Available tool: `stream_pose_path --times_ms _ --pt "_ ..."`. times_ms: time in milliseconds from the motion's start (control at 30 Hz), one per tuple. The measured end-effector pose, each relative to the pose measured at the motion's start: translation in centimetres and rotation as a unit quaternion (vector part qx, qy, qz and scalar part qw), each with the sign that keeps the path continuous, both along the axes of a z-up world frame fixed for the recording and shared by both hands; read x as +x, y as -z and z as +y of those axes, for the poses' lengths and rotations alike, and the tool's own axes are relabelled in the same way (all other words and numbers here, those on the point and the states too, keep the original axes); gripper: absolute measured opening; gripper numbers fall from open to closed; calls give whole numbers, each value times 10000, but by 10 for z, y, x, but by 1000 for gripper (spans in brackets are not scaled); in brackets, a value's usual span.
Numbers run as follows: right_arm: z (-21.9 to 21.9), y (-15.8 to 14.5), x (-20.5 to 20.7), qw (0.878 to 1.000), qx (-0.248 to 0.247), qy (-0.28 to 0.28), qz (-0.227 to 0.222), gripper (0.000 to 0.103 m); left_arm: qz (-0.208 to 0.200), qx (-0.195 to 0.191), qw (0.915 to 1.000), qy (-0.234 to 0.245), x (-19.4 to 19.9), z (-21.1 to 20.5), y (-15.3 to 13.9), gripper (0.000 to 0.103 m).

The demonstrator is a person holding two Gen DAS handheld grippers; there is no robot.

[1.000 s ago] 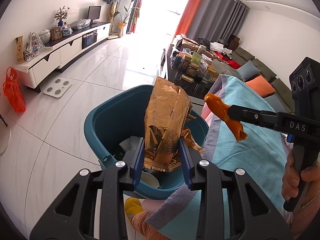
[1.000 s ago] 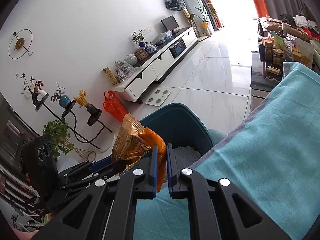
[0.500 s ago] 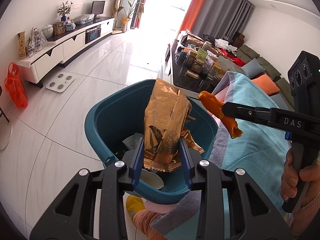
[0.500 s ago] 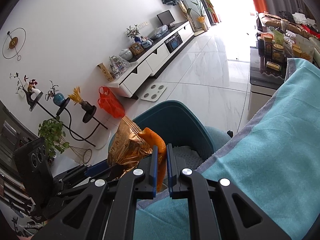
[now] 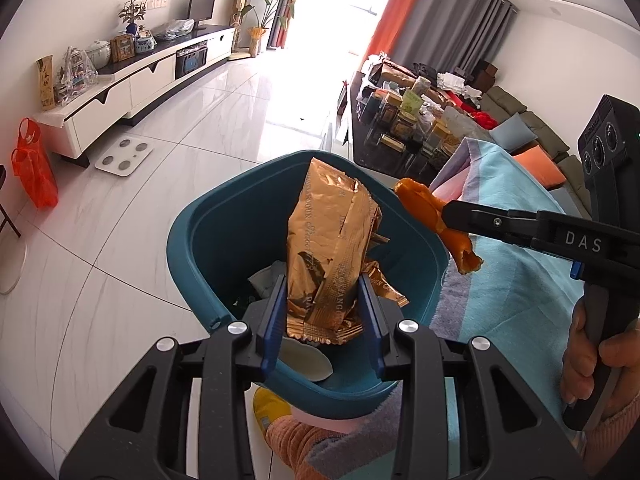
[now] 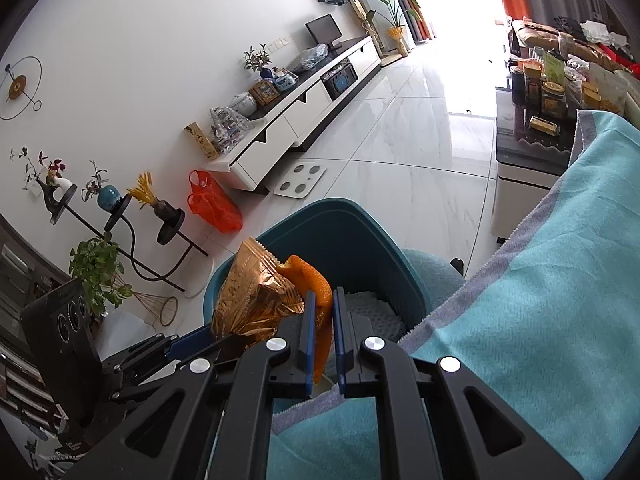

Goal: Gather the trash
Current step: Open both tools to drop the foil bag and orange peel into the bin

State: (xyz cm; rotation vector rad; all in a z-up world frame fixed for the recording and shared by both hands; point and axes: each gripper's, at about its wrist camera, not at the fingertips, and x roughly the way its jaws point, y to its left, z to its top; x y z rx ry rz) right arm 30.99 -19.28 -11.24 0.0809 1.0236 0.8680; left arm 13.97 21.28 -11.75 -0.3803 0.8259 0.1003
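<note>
My left gripper (image 5: 323, 312) is shut on a crumpled gold foil wrapper (image 5: 330, 248) and holds it upright above the open teal trash bin (image 5: 192, 236). My right gripper (image 6: 321, 320) is shut on an orange peel (image 6: 316, 288) and holds it over the bin's right rim; the peel (image 5: 436, 220) and right gripper (image 5: 452, 214) show at the right of the left wrist view. The wrapper (image 6: 252, 296) and bin (image 6: 360, 248) also show in the right wrist view. Grey and white trash lies in the bin.
A light blue towel (image 6: 540, 320) covers the surface at the bin's right. A cluttered dark table (image 5: 400, 120) stands behind. A white TV cabinet (image 5: 132, 88), an orange bag (image 5: 34, 168) and a scale (image 5: 124, 156) are at the left on the white tile floor.
Both grippers have moved closer over the bin, still holding the wrapper and the peel. The bin sits more centrally under the left gripper.
</note>
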Motion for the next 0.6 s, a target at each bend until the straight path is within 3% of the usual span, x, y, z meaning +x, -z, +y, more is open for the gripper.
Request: stream_pose_path --times_ms 133,433,600 --pt "3 2 4 9999 32 44 126 14 66 -148 9999 -41 4 4 4 50" --pt "-3 2 2 9998 104 97 149 15 -8 -28 10000 -30 6 -3 3 60" --pt "-14 -5 -3 9998 139 102 53 23 -239 144 9996 63 -1 -16 -13 68"
